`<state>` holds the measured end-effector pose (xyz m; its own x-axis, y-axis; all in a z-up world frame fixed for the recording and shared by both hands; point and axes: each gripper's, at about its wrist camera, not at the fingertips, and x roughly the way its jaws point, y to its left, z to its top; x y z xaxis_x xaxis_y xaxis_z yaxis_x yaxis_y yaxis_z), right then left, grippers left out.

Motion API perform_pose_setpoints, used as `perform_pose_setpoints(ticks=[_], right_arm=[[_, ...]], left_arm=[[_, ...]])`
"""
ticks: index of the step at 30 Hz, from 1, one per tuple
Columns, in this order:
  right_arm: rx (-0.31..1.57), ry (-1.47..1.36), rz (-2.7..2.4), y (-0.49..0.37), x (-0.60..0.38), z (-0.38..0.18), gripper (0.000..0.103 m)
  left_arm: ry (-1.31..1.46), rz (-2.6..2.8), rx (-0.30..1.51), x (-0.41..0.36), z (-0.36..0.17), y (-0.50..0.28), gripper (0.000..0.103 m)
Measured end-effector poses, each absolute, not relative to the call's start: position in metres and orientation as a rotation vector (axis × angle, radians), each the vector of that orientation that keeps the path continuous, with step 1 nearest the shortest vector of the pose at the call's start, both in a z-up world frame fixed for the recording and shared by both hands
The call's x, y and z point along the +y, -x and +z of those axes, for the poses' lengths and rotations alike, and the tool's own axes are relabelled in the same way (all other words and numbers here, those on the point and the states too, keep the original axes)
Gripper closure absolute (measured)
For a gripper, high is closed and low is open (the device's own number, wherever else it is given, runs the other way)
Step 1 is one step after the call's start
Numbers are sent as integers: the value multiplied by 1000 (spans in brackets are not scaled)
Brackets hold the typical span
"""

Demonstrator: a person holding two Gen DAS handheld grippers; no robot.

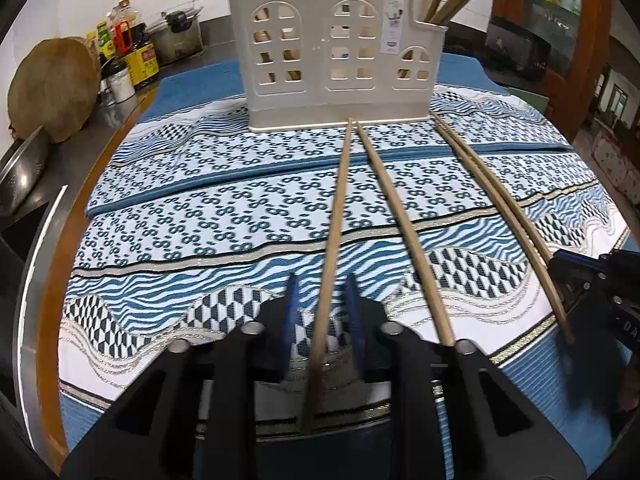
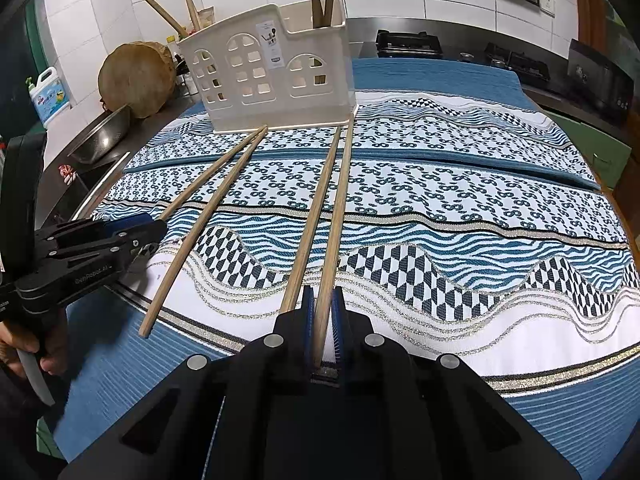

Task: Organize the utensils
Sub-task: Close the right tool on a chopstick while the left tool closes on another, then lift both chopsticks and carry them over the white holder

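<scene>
Several wooden chopsticks lie lengthwise on the patterned cloth [image 1: 192,208], their far ends near a cream utensil holder [image 1: 332,60] [image 2: 272,76] that has more chopsticks standing in it. My left gripper [image 1: 322,280] [image 2: 158,228] straddles one chopstick [image 1: 336,216]; cloth shows on both sides between the stick and the blue pads, which are blurred. A second chopstick [image 1: 396,208] lies just to its right. My right gripper [image 2: 322,290] [image 1: 560,260] is shut on a chopstick [image 2: 340,208], with its partner [image 2: 316,216] lying against the left finger's outer side.
A round wooden chopping board [image 1: 56,88] [image 2: 136,76], sauce bottles [image 1: 132,48] and a metal bowl [image 2: 104,132] crowd the counter to the left. A detergent bottle [image 2: 50,96] stands far left, a gas stove [image 2: 408,44] behind the table. A hand [image 2: 24,344] grips the left tool.
</scene>
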<state>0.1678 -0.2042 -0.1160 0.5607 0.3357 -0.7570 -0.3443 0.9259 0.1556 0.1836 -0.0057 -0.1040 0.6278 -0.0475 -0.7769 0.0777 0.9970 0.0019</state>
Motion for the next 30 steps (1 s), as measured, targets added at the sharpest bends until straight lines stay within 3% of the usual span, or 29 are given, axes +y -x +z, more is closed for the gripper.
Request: perform_pose_setpoints(ticks=[1,7,16,30], right_arm=[[880,23,391,-166,-204,-114,94],[771,55,373,-145,-214,-76,95],[602,74,400,-137,-222,8,95],[545,152,472,-188,-191,102,96]], left_arm=[[-34,-70,892,-6,-104,-184,95],[17,-98,876,0,-92,-177,98],[72,-170,736,6,-29,-154,98],[72,-200,682,20,18,-168,98]])
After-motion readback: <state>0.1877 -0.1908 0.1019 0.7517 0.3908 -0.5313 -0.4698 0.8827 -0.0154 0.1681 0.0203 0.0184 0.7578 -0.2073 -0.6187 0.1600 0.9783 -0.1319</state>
